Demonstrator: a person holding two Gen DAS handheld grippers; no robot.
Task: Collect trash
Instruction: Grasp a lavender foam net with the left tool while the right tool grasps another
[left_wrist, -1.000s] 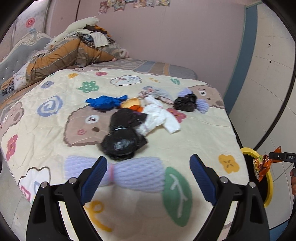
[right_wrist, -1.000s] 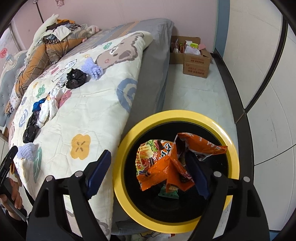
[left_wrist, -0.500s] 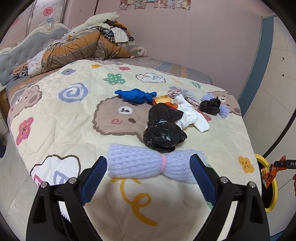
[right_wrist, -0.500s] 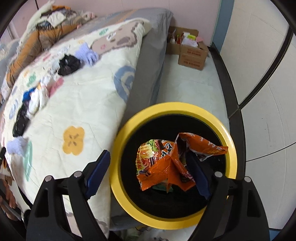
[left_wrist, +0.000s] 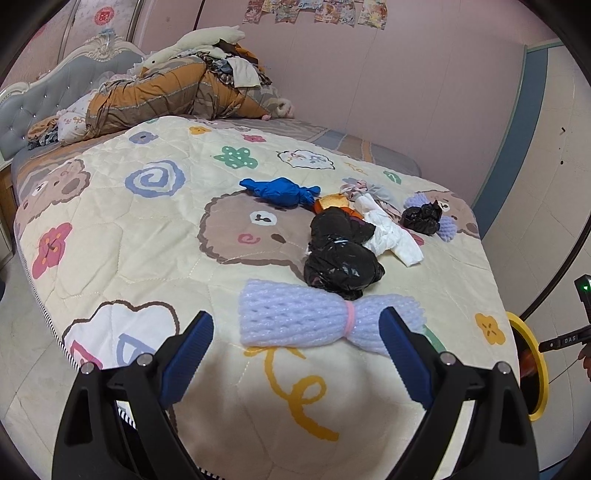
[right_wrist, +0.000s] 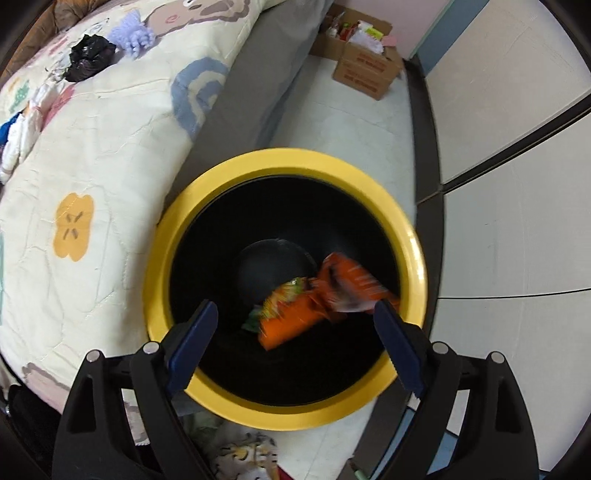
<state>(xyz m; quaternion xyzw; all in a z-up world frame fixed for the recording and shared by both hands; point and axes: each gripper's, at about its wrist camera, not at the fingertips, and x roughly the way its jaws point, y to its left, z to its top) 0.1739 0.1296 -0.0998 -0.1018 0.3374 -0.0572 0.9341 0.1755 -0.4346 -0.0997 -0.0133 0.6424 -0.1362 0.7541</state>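
Drop step: the right gripper (right_wrist: 291, 332), jaws just opening wide, releases the blurred orange snack wrapper (right_wrist: 325, 295), seemingly falling into the yellow-rimmed bin (right_wrist: 284, 410). Next, the left gripper (left_wrist: 295, 347), wide and empty, must close on the lilac foam net (left_wrist: 314, 323) on the bed beside that bin.

A glossy yellow-rimmed round plastic bin (right_wrist: 413, 236) with a black inside is seen. Quilted matt cream cloth covers the bed (left_wrist: 147, 240). At its 3 o'clock edge, crinkled shiny black plastic bags (left_wrist: 341, 264) and lilac foam netting (left_wrist: 295, 319) are laid.

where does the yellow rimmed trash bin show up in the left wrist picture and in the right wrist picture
Left wrist: the yellow-rimmed bin is a sliver at the right edge, beyond the quilt's corner.
Right wrist: the bin fills the centre, seen from above, an orange snack wrapper inside.
Shared landmark: the small black bag by the purple foam net.
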